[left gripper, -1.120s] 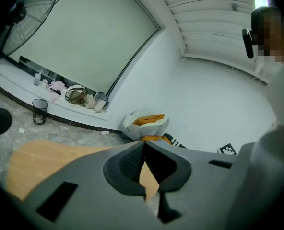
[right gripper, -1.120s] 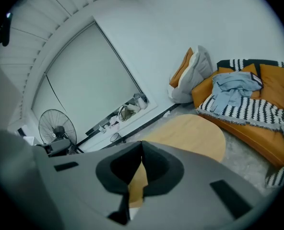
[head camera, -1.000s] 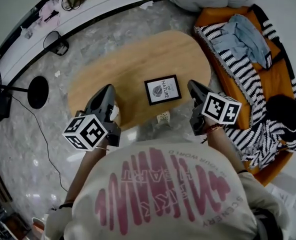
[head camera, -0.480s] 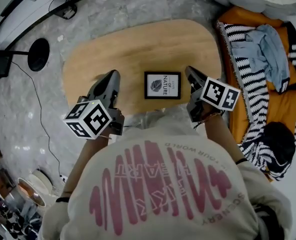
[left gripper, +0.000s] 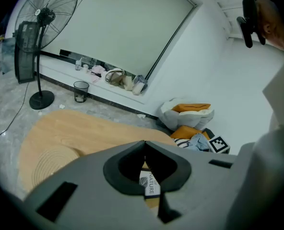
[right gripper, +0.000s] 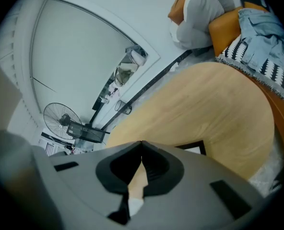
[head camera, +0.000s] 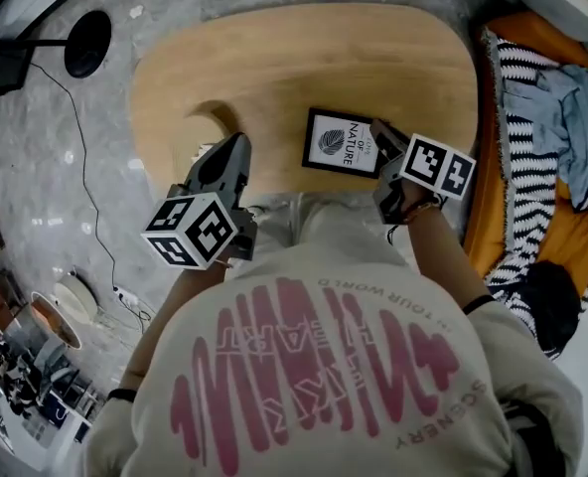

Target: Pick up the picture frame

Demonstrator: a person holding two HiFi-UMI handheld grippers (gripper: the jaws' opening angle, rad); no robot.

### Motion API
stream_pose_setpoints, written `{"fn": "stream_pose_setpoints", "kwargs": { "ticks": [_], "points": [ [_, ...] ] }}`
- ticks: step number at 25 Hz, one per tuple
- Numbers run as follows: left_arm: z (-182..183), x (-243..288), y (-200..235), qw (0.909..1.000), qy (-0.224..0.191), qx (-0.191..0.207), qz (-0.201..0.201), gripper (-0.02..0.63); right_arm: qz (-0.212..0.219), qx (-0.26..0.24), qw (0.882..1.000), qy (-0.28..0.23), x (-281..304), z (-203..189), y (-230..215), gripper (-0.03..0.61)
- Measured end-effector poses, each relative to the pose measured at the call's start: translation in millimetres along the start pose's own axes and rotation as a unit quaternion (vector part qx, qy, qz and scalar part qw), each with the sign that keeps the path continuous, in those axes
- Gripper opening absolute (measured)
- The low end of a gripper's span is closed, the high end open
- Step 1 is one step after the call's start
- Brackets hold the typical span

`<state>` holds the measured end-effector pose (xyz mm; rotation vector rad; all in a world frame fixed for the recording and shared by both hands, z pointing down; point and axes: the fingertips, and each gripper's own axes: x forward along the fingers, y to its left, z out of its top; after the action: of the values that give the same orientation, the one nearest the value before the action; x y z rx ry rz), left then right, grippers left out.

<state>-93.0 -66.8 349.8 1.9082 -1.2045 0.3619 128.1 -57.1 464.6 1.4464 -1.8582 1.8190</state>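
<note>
The black picture frame (head camera: 343,143) with a white leaf print lies flat on the oval wooden table (head camera: 274,58), near its front edge. My right gripper (head camera: 376,126) is shut and empty, its tip at the frame's right edge; I cannot tell if it touches. In the right gripper view only a corner of the frame (right gripper: 193,148) shows past the closed right gripper (right gripper: 141,143). My left gripper (head camera: 239,140) hangs over the table left of the frame, apart from it and shut. The left gripper view shows the frame (left gripper: 149,185) behind the closed left gripper (left gripper: 144,142).
An orange sofa (head camera: 557,207) with a striped blanket (head camera: 517,97) and a blue garment (head camera: 572,117) stands right of the table. A fan's round base (head camera: 87,43) and cable lie on the floor at the left. A bin (left gripper: 80,91) stands by the far wall.
Both grippers have come down and forward over the table's near edge. The right one has closed in on the frame's right side; the left one now hangs over the wood.
</note>
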Motion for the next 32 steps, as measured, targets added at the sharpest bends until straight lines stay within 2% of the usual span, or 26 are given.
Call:
{"fn": "stream_pose_setpoints", "kwargs": {
  "ticks": [7, 13, 15, 18, 21, 23, 25, 27, 29, 30, 32],
  "points": [
    [-42.3, -1.6, 20.1, 0.9986, 0.05, -0.011, 0.013, 0.003, -0.014, 0.011, 0.998, 0.053, 38.6, -35.5, -23.5, 0.005],
    [-71.3, 2.0, 35.0, 0.9965, 0.074, -0.032, 0.022, 0.003, -0.03, 0.011, 0.996, 0.08, 71.9, -57.2, -44.1, 0.005],
    [-76.3, 3.2, 39.0, 0.996, 0.075, -0.04, 0.024, 0.003, -0.032, -0.009, 0.996, 0.088, 82.4, -63.3, -47.9, 0.005],
    [-78.1, 2.1, 41.3, 0.9959, 0.069, -0.051, 0.029, 0.003, -0.038, -0.077, 0.989, 0.123, 95.0, -72.5, -52.0, 0.006],
    [-78.0, -4.6, 45.3, 0.9954, 0.066, -0.058, 0.037, 0.003, -0.042, -0.152, 0.97, 0.185, 103.0, -84.6, -54.1, 0.01],
    [-76.9, -8.3, 49.8, 0.9948, 0.065, -0.068, 0.04, 0.003, -0.05, -0.214, 0.952, 0.211, 108.5, -83.7, -54.7, 0.057],
    [-77.3, -7.5, 52.8, 0.9943, 0.064, -0.075, 0.04, 0.003, -0.069, -0.292, 0.928, 0.22, 114.1, -74.3, -58.3, 0.092],
    [-80.7, -3.9, 53.3, 0.994, 0.066, -0.078, 0.04, 0.003, -0.089, -0.377, 0.895, 0.22, 119.0, -62.8, -63.7, 0.124],
    [-84.5, 0.0, 52.6, 0.9936, 0.069, -0.081, 0.039, 0.003, -0.103, -0.441, 0.862, 0.227, 122.4, -56.4, -70.3, 0.171],
    [-85.6, 1.4, 51.9, 0.9934, 0.07, -0.082, 0.039, 0.003, -0.106, -0.458, 0.85, 0.235, 123.3, -56.1, -73.8, 0.201],
    [-85.8, 3.1, 50.4, 0.9932, 0.072, -0.084, 0.038, 0.003, -0.107, -0.469, 0.838, 0.255, 124.4, -58.2, -81.0, 0.212]
  ]
}}
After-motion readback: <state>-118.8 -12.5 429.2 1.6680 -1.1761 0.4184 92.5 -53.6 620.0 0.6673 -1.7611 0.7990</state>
